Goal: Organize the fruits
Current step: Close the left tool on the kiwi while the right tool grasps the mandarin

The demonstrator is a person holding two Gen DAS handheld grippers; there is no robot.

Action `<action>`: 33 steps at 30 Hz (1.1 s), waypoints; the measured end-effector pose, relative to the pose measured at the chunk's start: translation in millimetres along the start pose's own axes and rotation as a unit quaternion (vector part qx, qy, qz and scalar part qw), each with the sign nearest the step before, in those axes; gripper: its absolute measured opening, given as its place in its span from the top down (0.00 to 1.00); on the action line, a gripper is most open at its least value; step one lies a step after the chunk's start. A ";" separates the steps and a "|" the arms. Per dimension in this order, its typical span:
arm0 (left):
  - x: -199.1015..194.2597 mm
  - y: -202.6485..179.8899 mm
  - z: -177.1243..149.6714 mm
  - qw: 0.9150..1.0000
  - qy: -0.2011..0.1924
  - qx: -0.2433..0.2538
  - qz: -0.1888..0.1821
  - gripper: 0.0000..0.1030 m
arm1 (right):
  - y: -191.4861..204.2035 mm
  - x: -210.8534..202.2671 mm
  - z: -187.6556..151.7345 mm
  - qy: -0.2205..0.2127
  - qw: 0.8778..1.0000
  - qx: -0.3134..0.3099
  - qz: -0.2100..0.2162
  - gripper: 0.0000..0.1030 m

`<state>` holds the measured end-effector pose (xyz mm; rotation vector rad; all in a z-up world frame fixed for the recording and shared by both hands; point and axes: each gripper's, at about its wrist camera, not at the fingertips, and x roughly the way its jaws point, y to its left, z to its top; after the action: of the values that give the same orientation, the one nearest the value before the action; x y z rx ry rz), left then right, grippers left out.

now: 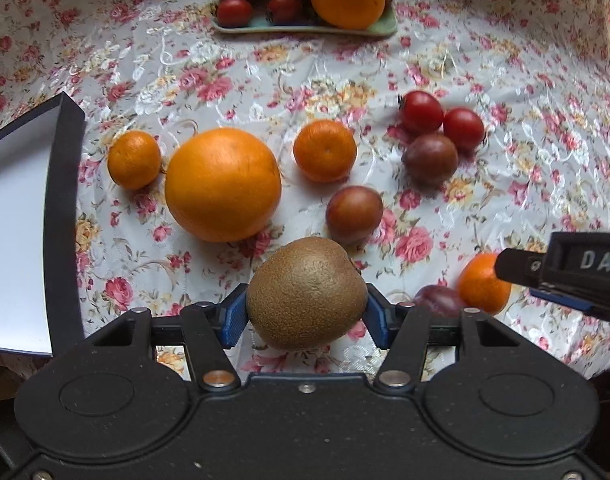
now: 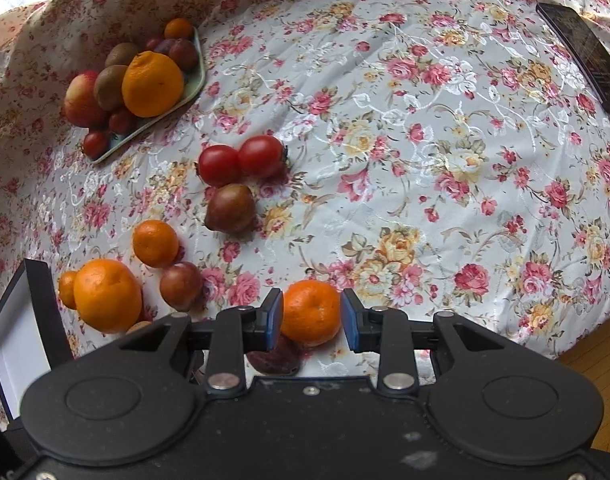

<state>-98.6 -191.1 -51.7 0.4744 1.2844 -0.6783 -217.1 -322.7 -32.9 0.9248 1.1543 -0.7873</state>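
Fuzzy brown kiwi clamped in left gripper. Right gripper brackets small orange mandarin, contact unclear. I'd squeeze gently, lift straight, clearing dark plum beneath.

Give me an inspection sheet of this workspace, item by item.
Surface: floral tablecloth, wrinkled.
Job's things: green tray piled with fruit; loose large orange, mandarins, two red tomatoes, brownish plums on the cloth.
Clutter: open dark box with white lining at the left; dark flat device far right.
Grippers: left tool closed on a kiwi; right tool straddles a mandarin, pads apparently not yet touching.
Cables: nothing seen.
Surroundings: wooden floor past the table edge.
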 end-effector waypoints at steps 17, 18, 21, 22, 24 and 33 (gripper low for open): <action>-6.0 19.1 -1.3 0.999 -0.002 -0.032 -0.004 0.40 | 13.4 49.5 -7.2 0.033 0.998 -0.012 -0.058 0.53; -6.0 19.9 -1.3 0.999 -0.001 -0.033 -0.004 0.40 | 15.3 49.0 -8.1 0.027 0.998 -0.017 -0.062 0.53; -6.2 21.7 -1.2 0.999 -0.001 -0.036 -0.005 0.40 | 22.5 51.5 -16.0 0.010 0.996 -0.046 -0.072 0.49; -6.5 22.1 -1.3 0.999 -0.001 -0.037 -0.005 0.40 | 25.5 52.2 -17.9 0.007 0.995 -0.058 -0.075 0.45; -7.5 22.7 -1.5 0.999 -0.002 -0.038 -0.005 0.40 | 32.0 55.7 -20.6 0.006 0.993 -0.086 -0.074 0.34; -9.8 29.7 -1.7 0.999 -0.007 -0.048 0.000 0.40 | 40.8 68.8 -20.4 0.024 0.991 -0.118 -0.055 0.07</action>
<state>-80.5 -166.7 -44.0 0.3899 1.2977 -0.6157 -173.1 -290.4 -94.8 0.6907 1.3180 -0.7013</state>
